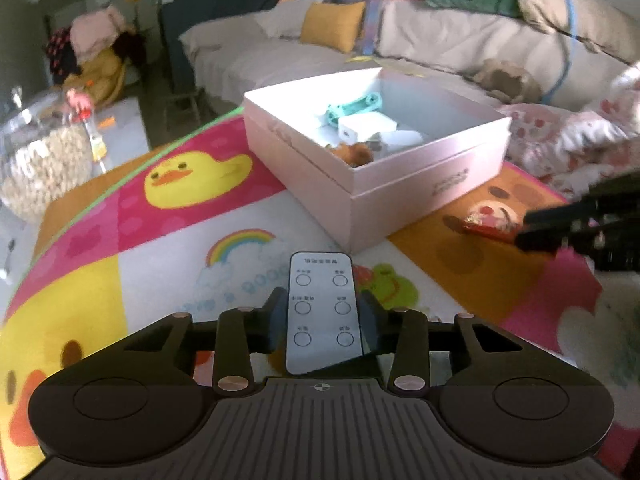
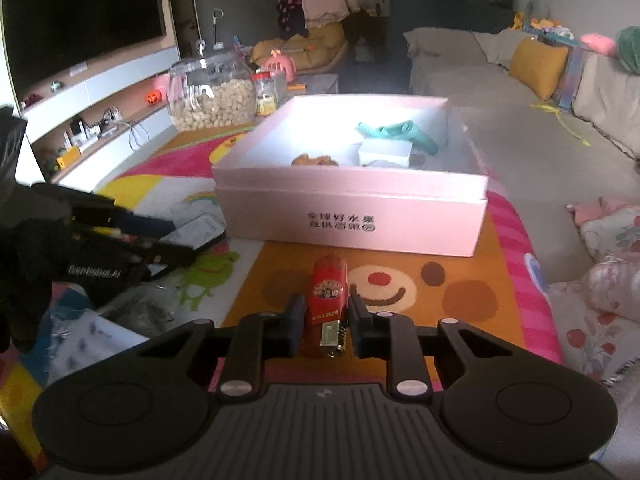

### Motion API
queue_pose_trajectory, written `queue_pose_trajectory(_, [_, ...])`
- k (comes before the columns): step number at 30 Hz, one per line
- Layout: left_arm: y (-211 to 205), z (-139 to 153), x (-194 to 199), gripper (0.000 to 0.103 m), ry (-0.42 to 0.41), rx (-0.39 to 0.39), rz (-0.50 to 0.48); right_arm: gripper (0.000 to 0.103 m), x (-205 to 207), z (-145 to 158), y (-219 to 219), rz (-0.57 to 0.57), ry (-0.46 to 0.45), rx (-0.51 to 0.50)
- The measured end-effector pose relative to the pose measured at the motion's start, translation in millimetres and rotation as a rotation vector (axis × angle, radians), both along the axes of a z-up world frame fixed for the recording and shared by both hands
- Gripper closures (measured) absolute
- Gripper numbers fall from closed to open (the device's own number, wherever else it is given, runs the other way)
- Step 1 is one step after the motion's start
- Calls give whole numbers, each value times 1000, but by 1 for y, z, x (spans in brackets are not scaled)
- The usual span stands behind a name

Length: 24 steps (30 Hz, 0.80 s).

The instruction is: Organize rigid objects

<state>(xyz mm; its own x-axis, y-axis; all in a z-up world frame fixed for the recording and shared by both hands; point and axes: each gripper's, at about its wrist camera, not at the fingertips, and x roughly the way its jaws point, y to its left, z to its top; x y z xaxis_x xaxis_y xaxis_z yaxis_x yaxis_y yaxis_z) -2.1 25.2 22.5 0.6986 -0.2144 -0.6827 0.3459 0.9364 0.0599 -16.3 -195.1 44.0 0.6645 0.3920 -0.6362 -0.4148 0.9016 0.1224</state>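
Remote control [image 1: 320, 280], white, with six round buttons in two columns, clamped by its near end between the pads of the left gripper [image 1: 322, 320], far end pointing toward the pink box [image 1: 400, 196]. Whether lifted off the play mat [image 1: 160, 240] or resting on it, cannot tell.

Red lighter [image 2: 327, 292] pinched between the pads of the right gripper [image 2: 325, 316], metal end nearest the camera, over the orange bear-face patch of the mat. Same pair seen from the left wrist at the far right: right gripper's black tongs [image 1: 532, 228] closed on the red piece [image 1: 486, 226].

Seen from the right wrist, at the left: the left gripper [image 2: 160, 236] held by a black-gloved hand [image 2: 24, 272], with the remote tilted in its tongs. Below it on the mat, a clear plastic packet [image 2: 88, 340] (contents too blurred to tell).

Ahead of both grippers, the open box on the mat, its near wall [image 2: 352, 220] between the held things and its inside. In the box already: a teal plastic piece [image 1: 352, 108], a white block [image 1: 366, 126], a small brown thing [image 1: 354, 154], all grouped toward one side.

Further off: a big glass jar of pale nuts [image 2: 212, 100] and a small red-lidded bottle [image 2: 265, 94] just beside it, beyond the box's far left corner. Grey sofa [image 1: 280, 56] with a yellow cushion [image 1: 332, 26] beyond the box to the right; dark television [image 2: 80, 20] on the far left wall.
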Motion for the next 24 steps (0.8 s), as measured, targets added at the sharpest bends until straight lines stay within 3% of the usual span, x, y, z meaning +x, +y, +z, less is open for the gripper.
queue_pose_trajectory(2, [0,5,-8,60,-29,1,-16,101,-7,8,-5,-5,-25,12])
queue_pose_trajectory(5, [0,15,-16,60,-52,-31,-36,103,-12,21,-10,-16,-54,32])
queue_pose_trajectory(8, [-4,19,-19,60,-63,-55,-62,102,-15,24,-8,-18,-85,-10])
queue_pose_trajectory(11, [-6,16,-16,60,-51,-62,-62,90,-10,16,-10,-34,-37,-16])
queue_pose_trajectory(13, [-5,14,-15,60,-31,-78,-58,65,-9,10,-14,-37,-17,-5])
queue_pose_trajectory(15, [-3,12,-14,60,-13,-96,-61,56,-9,6,-14,-34,-16,-12])
queue_pose_trajectory(20, [-4,12,-17,60,-10,-118,-72,56,-1,-10,-8,-17,29,-12])
queue_pose_trajectory(24, [-7,14,-20,60,-17,-120,-92,59,0,-18,9,4,-10,-62])
